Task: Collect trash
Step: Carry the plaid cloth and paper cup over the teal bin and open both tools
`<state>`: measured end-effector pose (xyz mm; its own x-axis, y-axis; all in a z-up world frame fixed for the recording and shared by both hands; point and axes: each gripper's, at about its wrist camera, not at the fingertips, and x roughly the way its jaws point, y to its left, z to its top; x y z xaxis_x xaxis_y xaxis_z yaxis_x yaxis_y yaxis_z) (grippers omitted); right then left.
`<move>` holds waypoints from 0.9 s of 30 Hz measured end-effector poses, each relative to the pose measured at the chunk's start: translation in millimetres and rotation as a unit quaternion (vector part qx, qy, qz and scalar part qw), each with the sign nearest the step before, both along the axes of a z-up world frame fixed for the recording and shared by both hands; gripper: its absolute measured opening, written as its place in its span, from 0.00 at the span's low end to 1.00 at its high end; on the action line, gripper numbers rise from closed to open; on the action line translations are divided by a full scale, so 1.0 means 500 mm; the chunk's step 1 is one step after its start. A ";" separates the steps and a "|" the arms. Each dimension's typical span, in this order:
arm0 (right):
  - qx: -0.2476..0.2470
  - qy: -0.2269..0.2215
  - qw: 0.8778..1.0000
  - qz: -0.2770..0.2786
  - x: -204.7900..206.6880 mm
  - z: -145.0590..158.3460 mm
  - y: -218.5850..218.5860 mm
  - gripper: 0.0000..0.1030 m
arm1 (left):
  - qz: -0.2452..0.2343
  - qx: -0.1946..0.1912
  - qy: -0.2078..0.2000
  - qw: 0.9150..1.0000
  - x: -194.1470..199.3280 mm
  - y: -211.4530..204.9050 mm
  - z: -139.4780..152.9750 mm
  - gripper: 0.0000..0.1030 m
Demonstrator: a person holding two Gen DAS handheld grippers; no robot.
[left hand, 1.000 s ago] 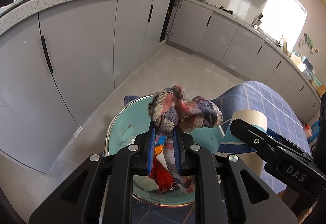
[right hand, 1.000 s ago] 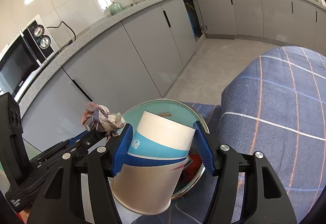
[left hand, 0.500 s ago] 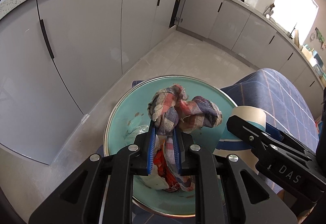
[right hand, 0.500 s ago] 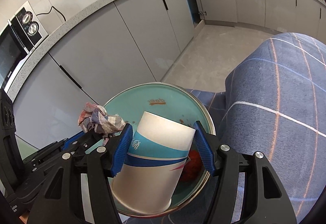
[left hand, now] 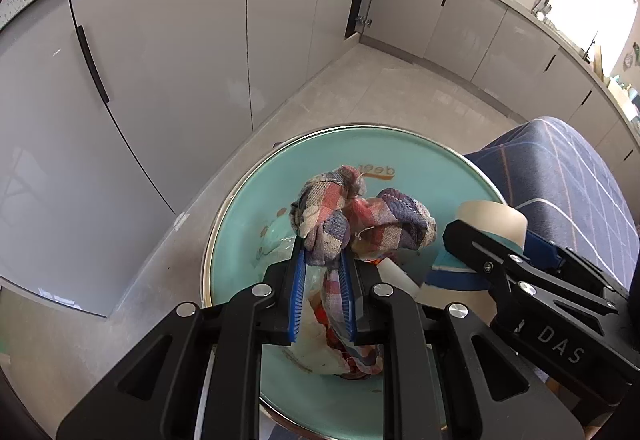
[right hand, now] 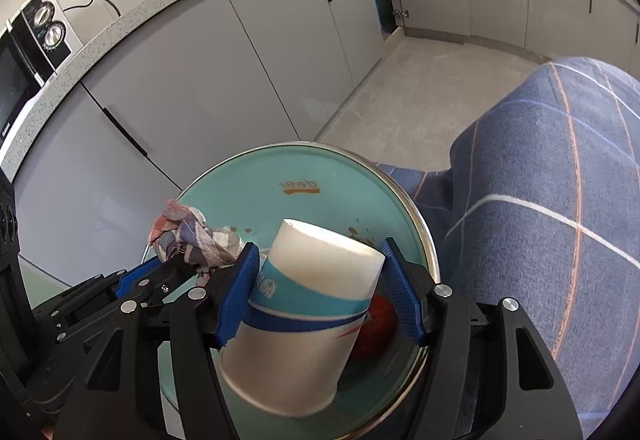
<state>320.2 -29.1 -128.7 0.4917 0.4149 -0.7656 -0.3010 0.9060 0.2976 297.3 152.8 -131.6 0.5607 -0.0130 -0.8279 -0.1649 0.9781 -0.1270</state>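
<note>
Grey kitchen cabinets (left hand: 168,52) and a pale floor fill the background, with a blue checked cloth (right hand: 540,208) on the right. Below both tools sits the teal bin (left hand: 400,148), some scraps already inside. Right gripper (right hand: 320,292) is clamped on a paper cup (right hand: 304,316), left gripper (left hand: 322,292) is pinching a crumpled plaid rag (left hand: 360,224), both over the opening, probably so they drop straight in.

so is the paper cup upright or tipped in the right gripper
Tipped. The paper cup is clamped in the right gripper with its closed base pointing up and away and its rim end low, over the teal bin.
</note>
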 end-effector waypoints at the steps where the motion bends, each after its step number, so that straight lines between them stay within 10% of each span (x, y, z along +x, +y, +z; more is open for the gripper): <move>1: 0.006 0.001 1.000 0.002 0.001 -0.001 0.001 0.61 | 0.001 0.001 0.003 1.000 0.002 0.002 -0.003 0.16; 27: 0.043 -0.056 0.994 -0.084 -0.093 0.081 -0.106 0.77 | -0.016 0.052 -0.001 0.999 -0.001 -0.031 -0.002 0.19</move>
